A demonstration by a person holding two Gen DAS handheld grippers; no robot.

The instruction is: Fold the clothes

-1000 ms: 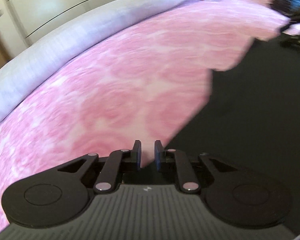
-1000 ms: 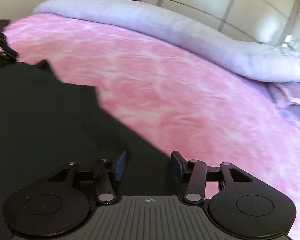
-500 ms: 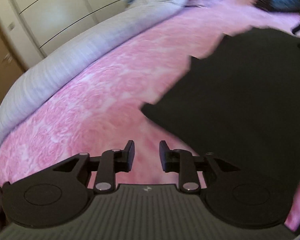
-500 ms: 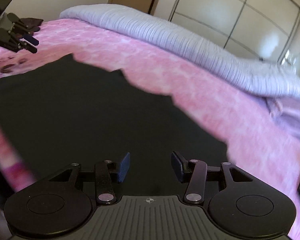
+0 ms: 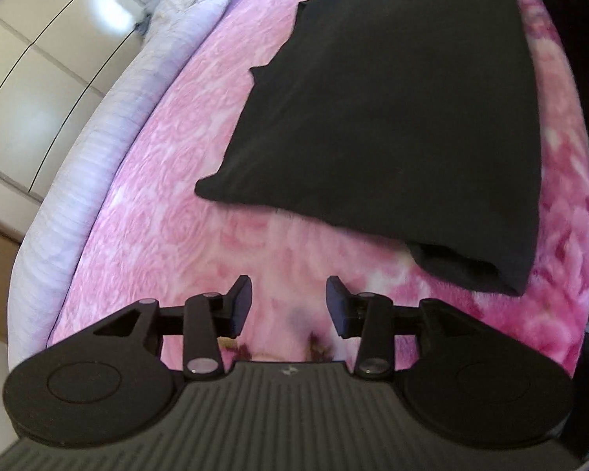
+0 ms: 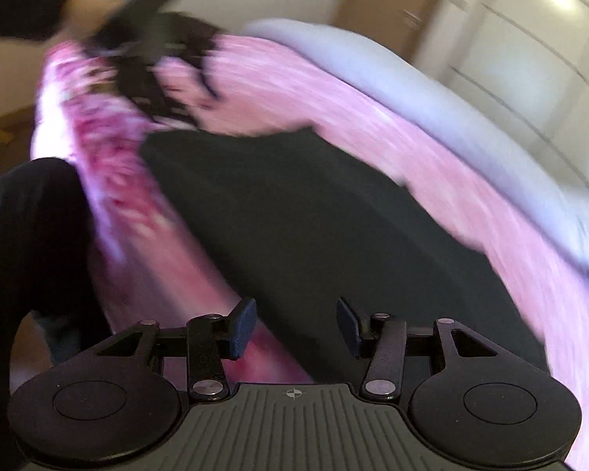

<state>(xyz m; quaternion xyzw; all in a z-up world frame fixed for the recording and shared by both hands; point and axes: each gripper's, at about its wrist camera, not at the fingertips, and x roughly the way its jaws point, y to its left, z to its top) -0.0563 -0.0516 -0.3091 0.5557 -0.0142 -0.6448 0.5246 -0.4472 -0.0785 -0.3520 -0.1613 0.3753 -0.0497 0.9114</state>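
A black garment [image 5: 392, 117] lies folded flat on the pink rose-patterned blanket [image 5: 169, 196]. In the left wrist view its folded near edge sits beyond and to the right of my left gripper [image 5: 288, 304], whose jaws are opening with only blanket between them. In the blurred right wrist view the same black garment [image 6: 314, 219] spreads ahead of my right gripper [image 6: 296, 324], which is open over the garment's near edge and the blanket [image 6: 432, 149], gripping nothing. The other gripper [image 6: 145, 39] shows as a dark blur at the top left.
A lilac ribbed duvet [image 5: 98, 125] runs along the far side of the bed, with white wardrobe doors [image 5: 31, 51] behind it. In the right wrist view a person's dark-clothed leg [image 6: 27, 235] stands at the bed's edge on the left.
My left gripper opened and drew back off the black garment onto bare blanket. My right gripper swung toward the bed's edge, staying open. The garment now lies folded narrower.
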